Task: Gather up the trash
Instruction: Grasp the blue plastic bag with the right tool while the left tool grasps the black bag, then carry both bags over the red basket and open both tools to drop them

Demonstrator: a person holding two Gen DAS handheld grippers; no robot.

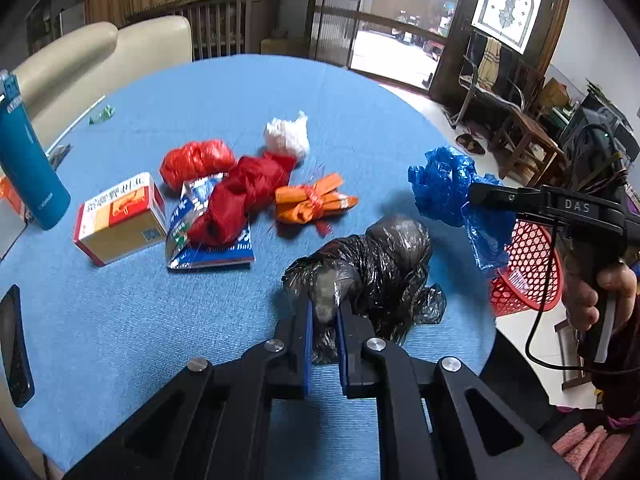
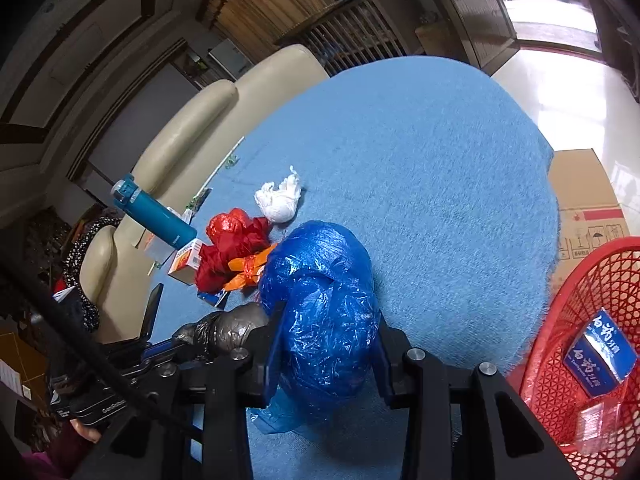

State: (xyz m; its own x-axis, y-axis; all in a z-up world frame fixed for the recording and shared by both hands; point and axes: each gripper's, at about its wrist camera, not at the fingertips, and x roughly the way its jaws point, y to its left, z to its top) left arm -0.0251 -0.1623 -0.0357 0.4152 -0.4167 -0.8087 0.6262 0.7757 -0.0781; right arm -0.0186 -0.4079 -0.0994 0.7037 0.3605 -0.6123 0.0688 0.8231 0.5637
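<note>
Black bag (image 1: 372, 264) pinched by left gripper (image 1: 325, 320) on table (image 1: 240, 92), blue bag (image 2: 320, 304) clamped by right gripper (image 2: 326, 344), held beside red basket (image 2: 580, 320).

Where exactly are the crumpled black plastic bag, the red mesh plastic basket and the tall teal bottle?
Crumpled black plastic bag (image 1: 384, 264), left wrist view, on its bulging middle.
Red mesh plastic basket (image 2: 560, 344), right wrist view, on its lattice wall.
Tall teal bottle (image 1: 28, 168), left wrist view, on its body.
</note>
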